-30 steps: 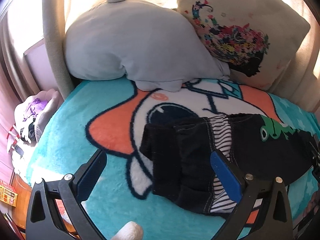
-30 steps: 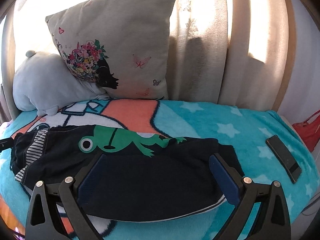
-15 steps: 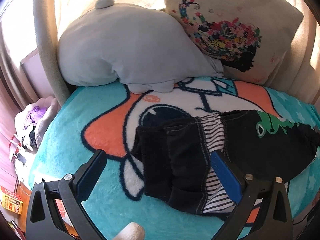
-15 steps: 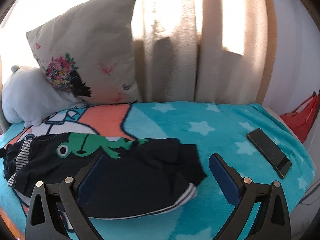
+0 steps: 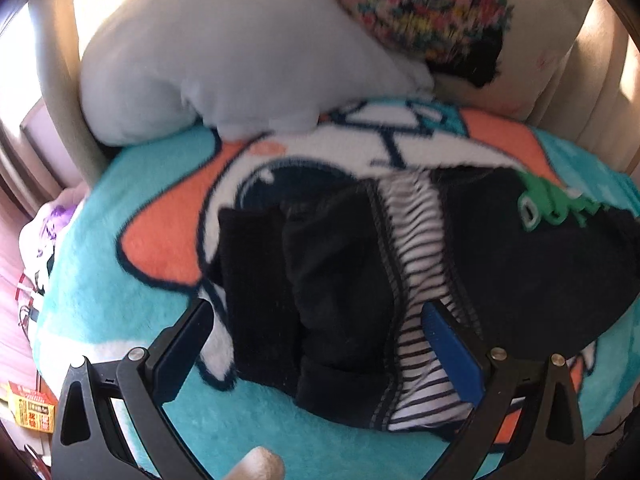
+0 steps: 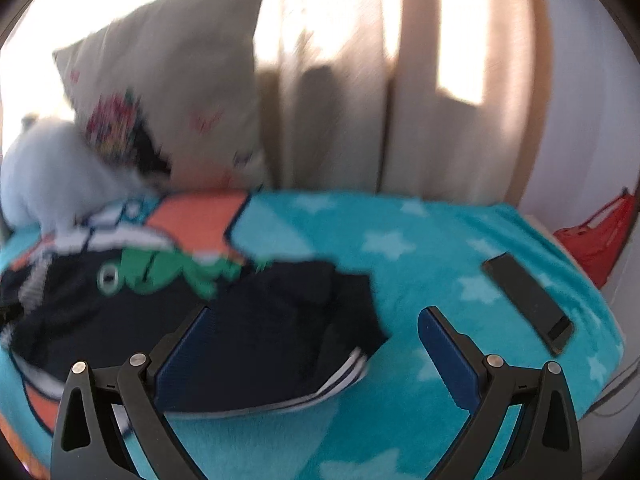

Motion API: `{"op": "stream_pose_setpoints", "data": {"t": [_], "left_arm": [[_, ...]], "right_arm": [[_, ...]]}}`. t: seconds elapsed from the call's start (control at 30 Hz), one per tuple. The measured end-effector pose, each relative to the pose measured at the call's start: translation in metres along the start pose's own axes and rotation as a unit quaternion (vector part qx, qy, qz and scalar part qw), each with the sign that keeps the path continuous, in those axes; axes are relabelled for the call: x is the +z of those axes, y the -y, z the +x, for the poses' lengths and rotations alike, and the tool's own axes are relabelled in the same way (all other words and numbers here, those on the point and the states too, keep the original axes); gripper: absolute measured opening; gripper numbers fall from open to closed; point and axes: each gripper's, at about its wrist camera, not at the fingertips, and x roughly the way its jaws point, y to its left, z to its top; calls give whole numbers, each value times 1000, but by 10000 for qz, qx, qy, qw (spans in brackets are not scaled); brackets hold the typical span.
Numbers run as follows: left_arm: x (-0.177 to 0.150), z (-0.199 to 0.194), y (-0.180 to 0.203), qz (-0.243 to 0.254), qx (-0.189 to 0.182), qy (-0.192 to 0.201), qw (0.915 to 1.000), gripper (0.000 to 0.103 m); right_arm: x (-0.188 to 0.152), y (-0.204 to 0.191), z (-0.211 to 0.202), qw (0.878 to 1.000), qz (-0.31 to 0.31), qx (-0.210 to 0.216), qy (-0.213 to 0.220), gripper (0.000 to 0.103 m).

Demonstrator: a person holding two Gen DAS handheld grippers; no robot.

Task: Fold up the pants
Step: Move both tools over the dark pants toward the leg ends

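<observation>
Pants [image 6: 256, 332] bunched left; blanket [image 6: 420, 280] bare rightward (to phone [image 6: 528, 304]).

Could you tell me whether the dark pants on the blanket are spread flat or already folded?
Partly folded: the pants have their leg end doubled back on top, and the waist end lies bunched in layers.

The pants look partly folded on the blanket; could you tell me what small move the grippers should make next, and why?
Probably lower the left gripper onto the bunched waistband end of the pants and close. Both grippers hang open and hold nothing; the right gripper sits above the folded-over leg end, so the thick striped-lining end seems the part left to bring across.
</observation>
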Motion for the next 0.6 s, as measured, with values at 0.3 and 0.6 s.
{"op": "stream_pose_setpoints", "data": {"t": [0.3, 0.6], "left_arm": [[-15, 8, -15, -400, -503, -113, 9979, 103], [-15, -2, -22, -333, -738, -80, 9967, 101]], "right_arm": [[-26, -5, 34, 9962, 239, 458, -702, 102], [-24, -4, 45, 9913, 342, 691, -1070, 103]]}}
